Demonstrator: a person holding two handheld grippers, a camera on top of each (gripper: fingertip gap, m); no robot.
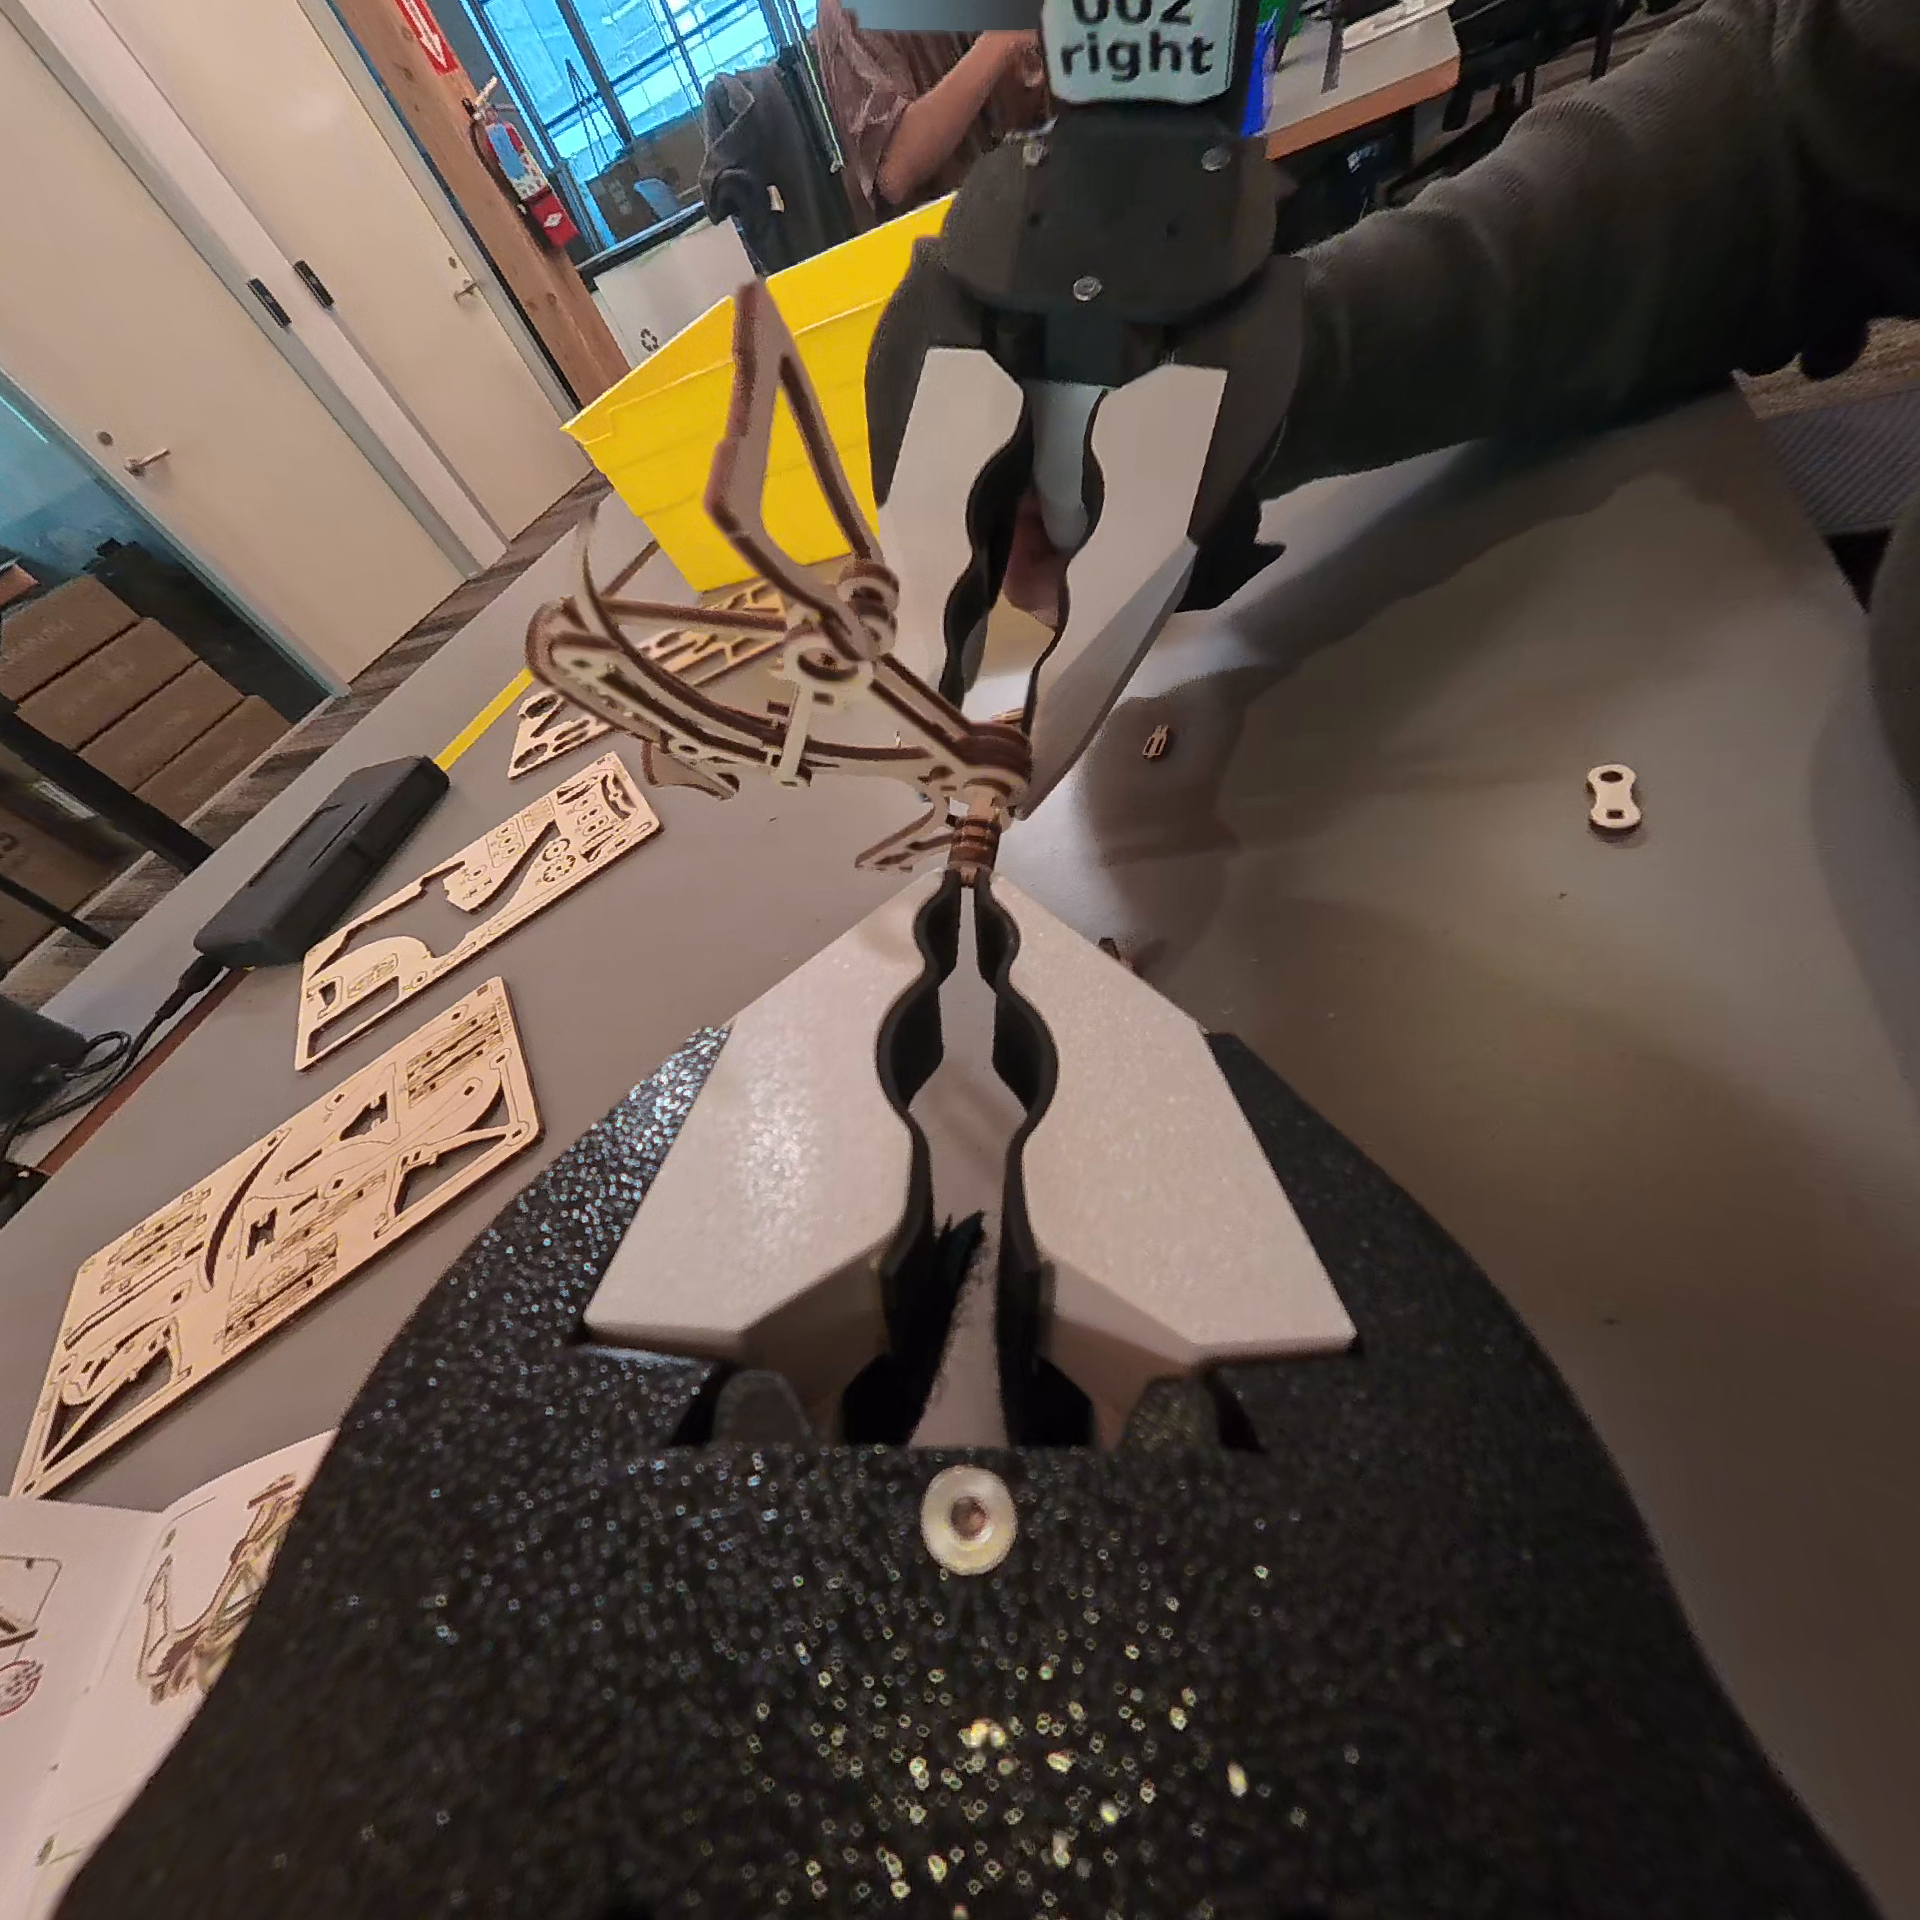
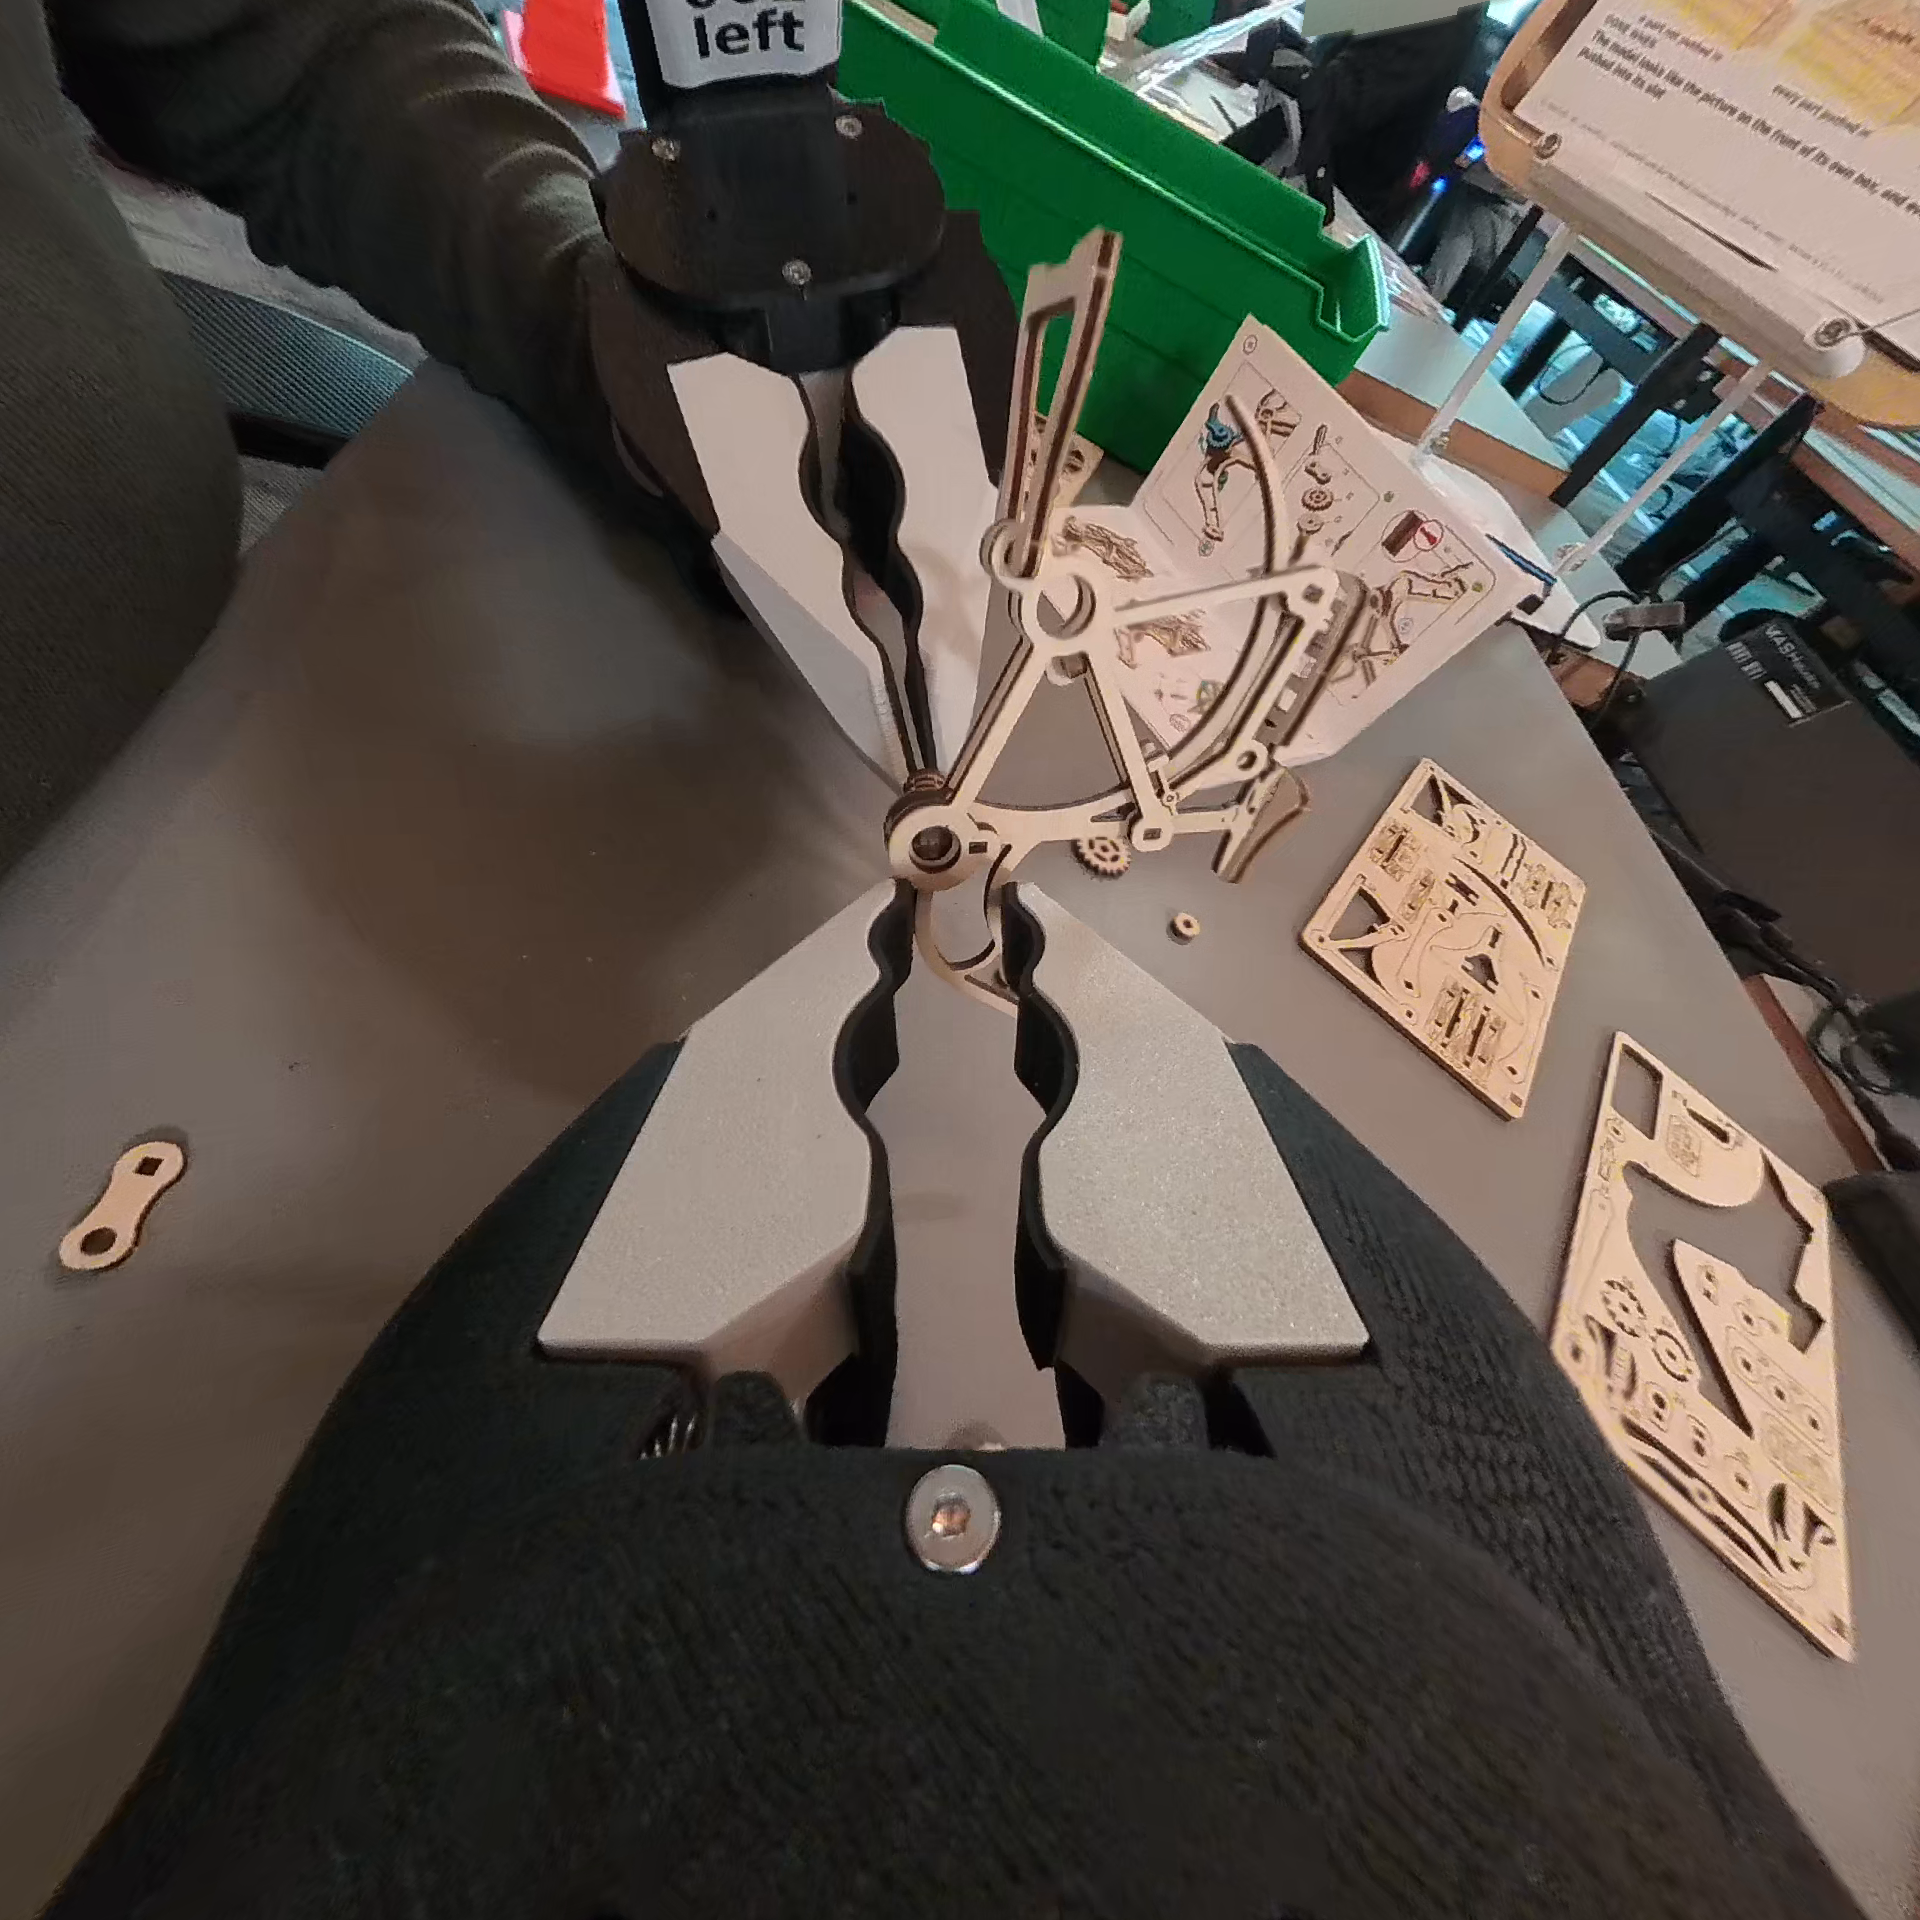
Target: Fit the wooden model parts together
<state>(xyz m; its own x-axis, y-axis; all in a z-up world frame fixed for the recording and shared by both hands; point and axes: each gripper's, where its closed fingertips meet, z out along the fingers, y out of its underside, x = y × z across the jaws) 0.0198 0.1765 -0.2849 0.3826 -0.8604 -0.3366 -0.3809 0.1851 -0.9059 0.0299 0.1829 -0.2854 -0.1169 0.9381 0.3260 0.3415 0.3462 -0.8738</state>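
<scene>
A partly built wooden model [image 1: 805, 665] of struts, arcs and round hubs is held in the air between both grippers. My left gripper [image 1: 971, 883] is shut on a stacked hub at the model's lower end. In the right wrist view it comes in from the top [image 2: 914, 769]. My right gripper [image 2: 961, 914] is shut on a curved piece of the model [image 2: 992, 727] just below the hub. In the left wrist view it reaches in from above [image 1: 1023, 743]. A loose wooden link [image 1: 1614, 798] lies on the grey table [image 1: 1455, 1039]; it also shows in the right wrist view [image 2: 123, 1205].
Laser-cut wooden part sheets [image 1: 312, 1247] [image 2: 1444, 935] [image 2: 1714, 1351] lie on the table. A small gear [image 2: 1101, 854] and ring [image 2: 1181, 927] lie under the model. An instruction sheet [image 2: 1299, 499], a green bin [image 2: 1091, 208], a yellow bin [image 1: 727, 436] and a black power brick [image 1: 322, 852] stand around. The tips of both grippers are at nearly the same place. The loose wooden link [image 1: 1614, 798] is about equally far from each gripper, around 15 centimetres. It is also in sight in the right wrist view [image 2: 113, 1196].
</scene>
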